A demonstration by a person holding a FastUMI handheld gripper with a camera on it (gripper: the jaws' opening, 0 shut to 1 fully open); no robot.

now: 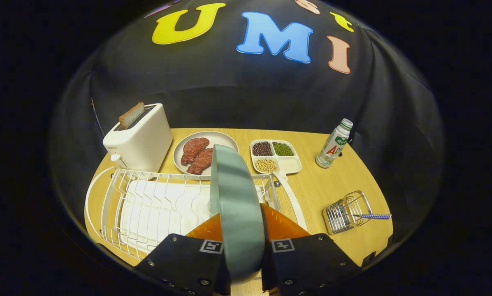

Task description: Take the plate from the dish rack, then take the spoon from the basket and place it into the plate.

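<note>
While fingers [242,230] pinch plate [235,197] edgewise | above dish rack [147,197]

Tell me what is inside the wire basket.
The wire basket lies tipped on the table, a spoon's checked handle poking out. Its bowl is hidden by the wires. The gripper is shut on the green plate.

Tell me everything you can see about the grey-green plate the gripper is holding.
The plate is a matte grey-green disc, likely ceramic or plastic, seen edge-on. It stands upright on its rim line, running straight ahead between the orange fingers, and the gripper has its jaws shut on the near edge. Its far edge rises in front of the plate of steaks. It sits above the right end of the white wire dish rack; whether it touches the rack cannot be told.
</note>
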